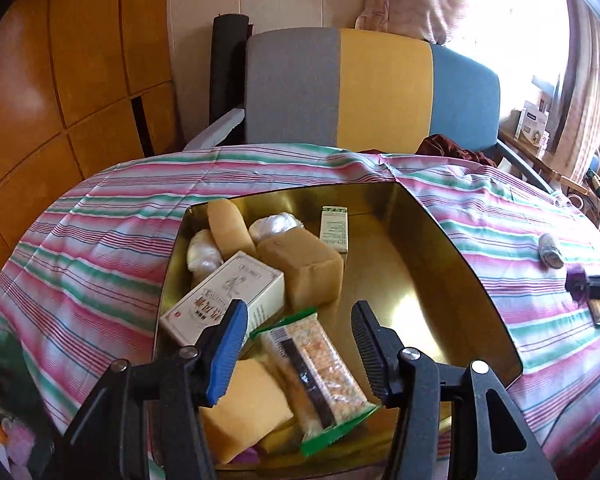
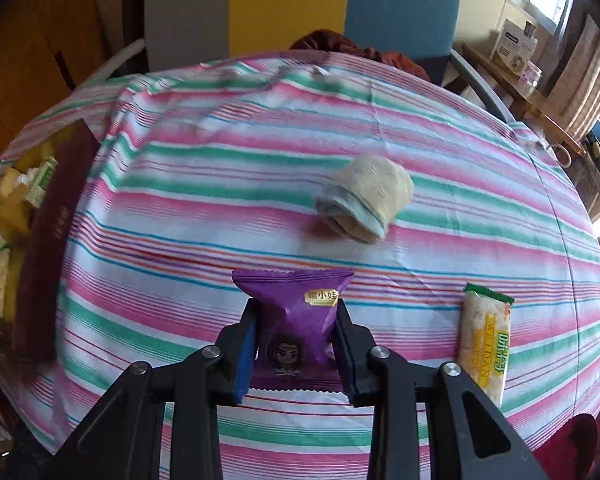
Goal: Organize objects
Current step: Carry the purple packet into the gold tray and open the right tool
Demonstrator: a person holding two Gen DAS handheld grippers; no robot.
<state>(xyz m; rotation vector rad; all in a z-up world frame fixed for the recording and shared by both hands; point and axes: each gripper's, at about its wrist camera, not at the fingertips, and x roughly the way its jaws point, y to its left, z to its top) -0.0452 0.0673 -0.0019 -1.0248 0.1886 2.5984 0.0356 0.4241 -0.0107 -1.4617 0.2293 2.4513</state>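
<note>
A gold-lined tin box (image 1: 440, 264) sits on the striped tablecloth (image 1: 100, 240). It holds tan sponges (image 1: 300, 268), a white carton (image 1: 228, 296), a small green-and-white box (image 1: 334, 228), white wrapped bundles (image 1: 274, 224) and a green-edged snack bar (image 1: 320, 372). My left gripper (image 1: 298, 312) hovers open over the box; the snack bar lies below its fingers, untouched. My right gripper (image 2: 296, 306) is shut on a purple snack packet (image 2: 300, 320) over the cloth. A rolled beige cloth (image 2: 364, 200) and a yellow-green snack bar (image 2: 486, 344) lie on the cloth beyond and to its right.
The box's maroon outer wall (image 2: 48, 240) stands at the left in the right wrist view. A grey, yellow and blue chair back (image 1: 372, 88) rises behind the table. Wooden cabinets (image 1: 60, 80) are on the left, a shelf with cartons (image 2: 516, 52) by the window on the right.
</note>
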